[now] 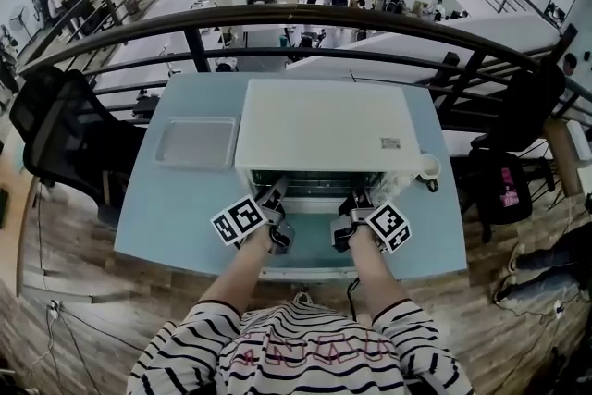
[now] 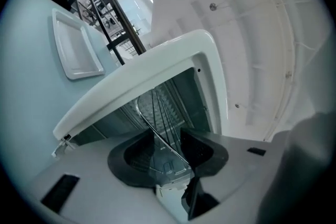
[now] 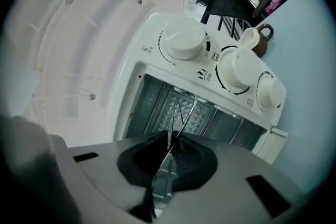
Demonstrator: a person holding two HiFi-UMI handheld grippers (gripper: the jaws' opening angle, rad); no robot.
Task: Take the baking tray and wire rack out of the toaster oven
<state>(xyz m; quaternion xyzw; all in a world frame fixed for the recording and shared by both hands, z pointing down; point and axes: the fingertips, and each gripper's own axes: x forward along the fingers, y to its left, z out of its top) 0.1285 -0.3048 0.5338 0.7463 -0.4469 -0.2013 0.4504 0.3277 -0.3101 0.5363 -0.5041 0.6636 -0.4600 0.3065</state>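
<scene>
The white toaster oven (image 1: pixel 324 129) stands on a light blue table (image 1: pixel 166 227) with its door folded down toward me. The wire rack (image 2: pixel 160 113) lies inside the oven mouth. Its front wire passes between the jaws of my left gripper (image 2: pixel 170 157), which stand apart from the wire, so that gripper is open. My right gripper (image 3: pixel 169 152) is shut on the rack's (image 3: pixel 184 113) front edge. In the head view both grippers, left (image 1: pixel 275 191) and right (image 1: pixel 359 197), reach into the opening side by side. The pale baking tray (image 1: pixel 195 143) rests on the table to the oven's left.
A white cup (image 1: pixel 429 167) with a brown handle stands at the oven's right side. The oven's knobs (image 3: pixel 184 42) sit beside the opening. Black chairs flank the table, left (image 1: pixel 65 134) and right (image 1: pixel 499 171), and a dark railing (image 1: pixel 277 18) runs behind it.
</scene>
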